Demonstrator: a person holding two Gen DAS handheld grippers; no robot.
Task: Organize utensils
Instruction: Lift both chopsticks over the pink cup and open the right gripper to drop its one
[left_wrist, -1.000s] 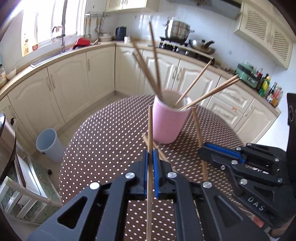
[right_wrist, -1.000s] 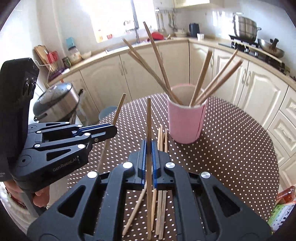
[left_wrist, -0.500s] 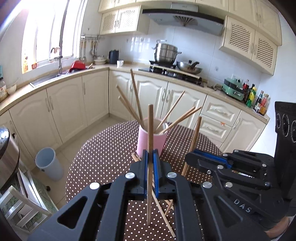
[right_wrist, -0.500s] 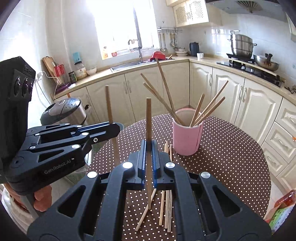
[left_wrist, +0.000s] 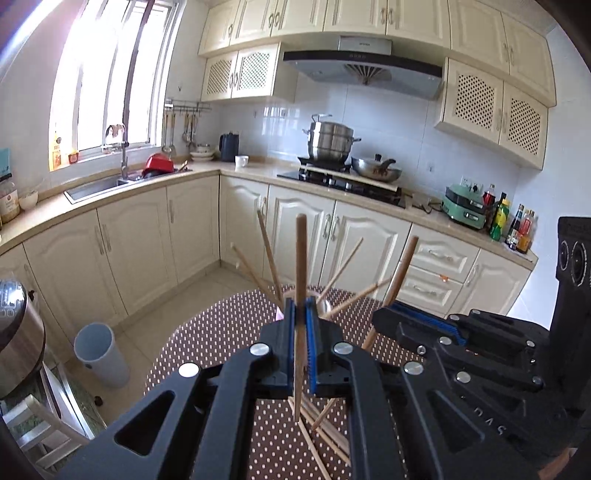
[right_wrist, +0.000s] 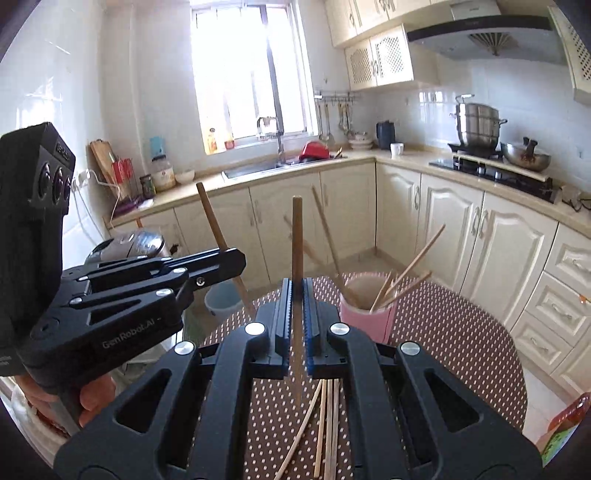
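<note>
A sunlit kitchen with cream cabinets, a sink (right_wrist: 266, 168) under the window, and a steel steamer pot (left_wrist: 330, 139) on the hob frames a round tabletop (right_wrist: 461, 332) covered in brown cloth with white dots. Above it, the left tool (left_wrist: 300, 332) pinches a single wooden chopstick (left_wrist: 300, 277) between its blue-lined pads, the stick standing upright, its top well clear of the fingers and its lower end hanging over the cloth. The right tool (right_wrist: 295, 317) likewise clamps its own chopstick (right_wrist: 297, 240), held upright with the thin tip pointing down toward the tabletop. Each tool shows in the other's camera: the right one sits just to the right in the left wrist view, the left one to the left in the right wrist view, each with a stick tilted through its tip. A pink cup (right_wrist: 365, 317) stands on the tabletop just beyond and to the right of the right tool, with several chopsticks leaning outward from its mouth. More loose chopsticks (right_wrist: 327, 424) lie flat on the cloth beneath the tools, roughly parallel, one bowed off to the side. A pale blue bin (left_wrist: 99, 354) stands on the floor by the cabinets.
</note>
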